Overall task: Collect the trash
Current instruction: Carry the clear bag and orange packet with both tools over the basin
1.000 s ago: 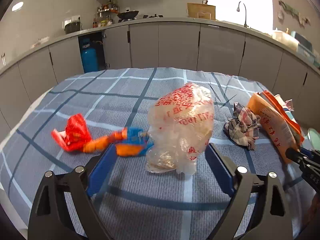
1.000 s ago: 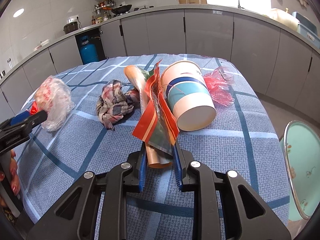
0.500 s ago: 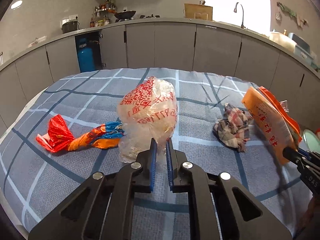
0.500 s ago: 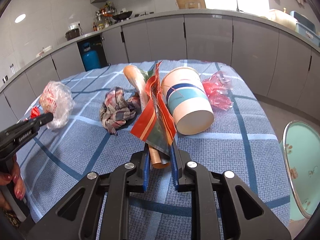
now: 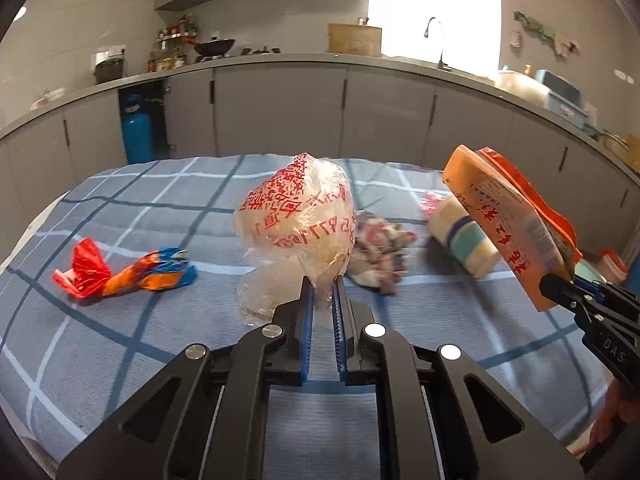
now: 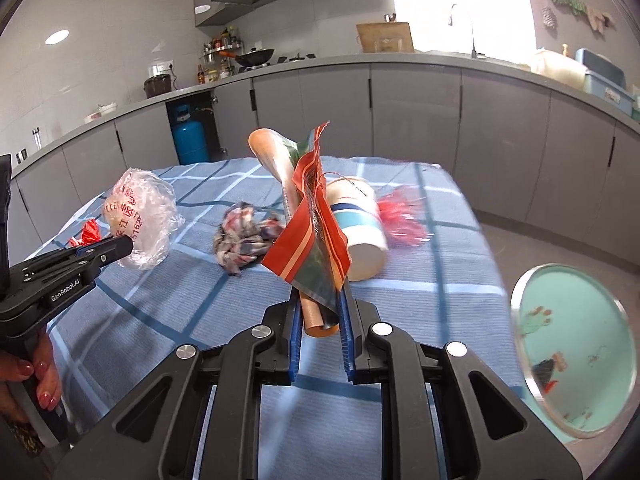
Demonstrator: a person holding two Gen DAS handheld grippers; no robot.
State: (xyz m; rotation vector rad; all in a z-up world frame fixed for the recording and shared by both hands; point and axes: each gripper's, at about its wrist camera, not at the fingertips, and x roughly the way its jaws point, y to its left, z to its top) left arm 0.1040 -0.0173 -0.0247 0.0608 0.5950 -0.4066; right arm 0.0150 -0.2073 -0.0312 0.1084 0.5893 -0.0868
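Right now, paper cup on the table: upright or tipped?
Tipped. The paper cup lies on its side on the checked tablecloth, one round end facing the right wrist camera, behind the held snack wrapper.

"GenRobot.AI" on left gripper (image 6: 105, 249); "DAS", maybe cut off, on right gripper (image 5: 560, 292).

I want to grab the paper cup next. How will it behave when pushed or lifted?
The cup lies on its side on the tablecloth, so a nudge will probably roll it. It looks empty and thin-walled, so likely light, and a hard squeeze may crush it. The open rim, facing the right claw, seems the easiest hold.
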